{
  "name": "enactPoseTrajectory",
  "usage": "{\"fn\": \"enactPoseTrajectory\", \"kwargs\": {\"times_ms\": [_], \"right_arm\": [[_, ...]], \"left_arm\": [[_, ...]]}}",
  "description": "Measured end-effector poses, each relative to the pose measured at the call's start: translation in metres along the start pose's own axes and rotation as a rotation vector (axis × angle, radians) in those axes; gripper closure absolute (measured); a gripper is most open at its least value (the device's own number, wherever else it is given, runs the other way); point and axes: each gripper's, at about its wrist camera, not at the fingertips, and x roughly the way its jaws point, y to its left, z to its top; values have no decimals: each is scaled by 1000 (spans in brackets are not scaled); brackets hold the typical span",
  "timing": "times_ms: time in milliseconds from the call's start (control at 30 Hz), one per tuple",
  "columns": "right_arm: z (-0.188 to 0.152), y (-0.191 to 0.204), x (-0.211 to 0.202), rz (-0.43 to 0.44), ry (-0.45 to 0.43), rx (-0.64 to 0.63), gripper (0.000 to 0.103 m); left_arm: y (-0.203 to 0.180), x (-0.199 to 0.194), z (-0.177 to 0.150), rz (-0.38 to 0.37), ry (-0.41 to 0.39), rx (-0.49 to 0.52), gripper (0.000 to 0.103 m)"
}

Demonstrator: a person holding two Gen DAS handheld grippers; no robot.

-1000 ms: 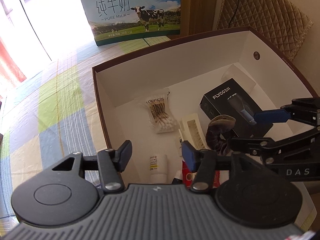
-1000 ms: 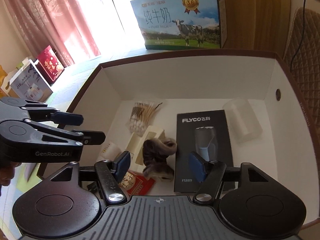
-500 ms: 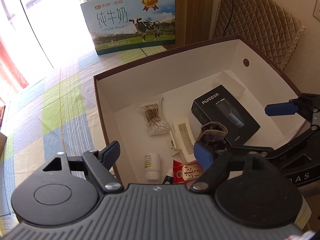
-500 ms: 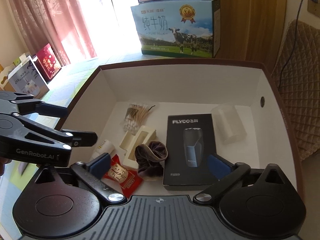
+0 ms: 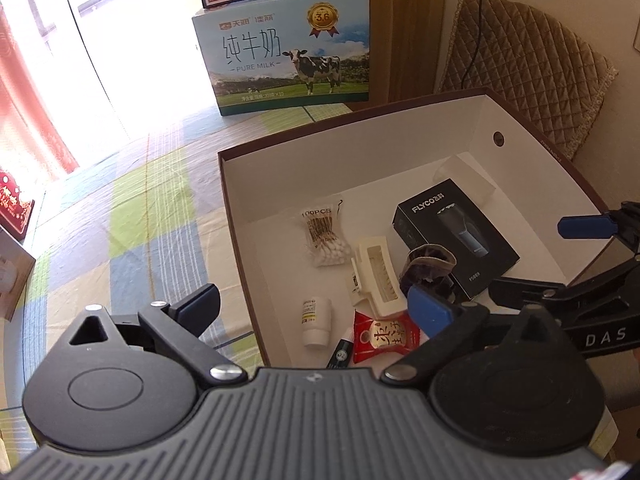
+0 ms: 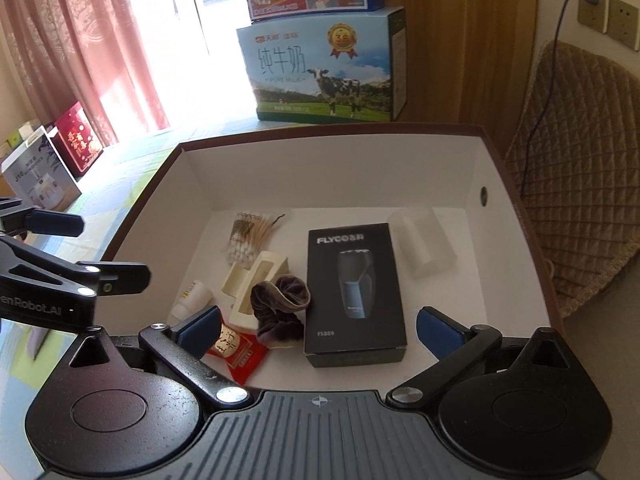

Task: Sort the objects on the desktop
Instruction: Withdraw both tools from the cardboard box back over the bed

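Left wrist view: checked tablecloth [image 5: 132, 216], milk carton [image 5: 284, 48] behind.

Right gripper [image 6: 318, 326] held above near edge of open box [image 6: 332, 168], fingers spread wide, nothing between them. Inside box: black FLYCO carton [image 6: 354, 292] lying flat in middle; dark velvet scrunchie [image 6: 280, 306] touching its left side; cream hair clip [image 6: 256, 286] just left of scrunchie; cotton swabs bag [image 6: 250, 236] farther back on left; small white bottle [image 6: 192, 298] near left wall; red sachet [image 6: 236, 350] at near left, partly hidden behind left finger; clear plastic case [image 6: 422, 242] at far right. Left gripper [image 6: 86, 252] seen at left, outside box wall, also spread apart. Milk carton box [image 6: 324, 68] standing far behind.
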Motion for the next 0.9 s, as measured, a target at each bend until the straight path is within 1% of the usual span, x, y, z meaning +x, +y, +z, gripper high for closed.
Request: {"fn": "enactPoseTrajectory", "kwargs": {"times_ms": [233, 367, 633, 900], "right_arm": [[-5, 6, -15, -41, -30, 5, 2], [-8, 11, -25, -53, -40, 13, 2], [-15, 27, -43, -37, -51, 26, 2], [-28, 55, -52, -11, -40, 8, 2]], "left_arm": [[-1, -20, -12, 29, -23, -7, 3], [4, -31, -21, 31, -28, -27, 2], [18, -55, -42, 28, -43, -59, 2], [39, -80, -69, 14, -45, -97, 2]]}}
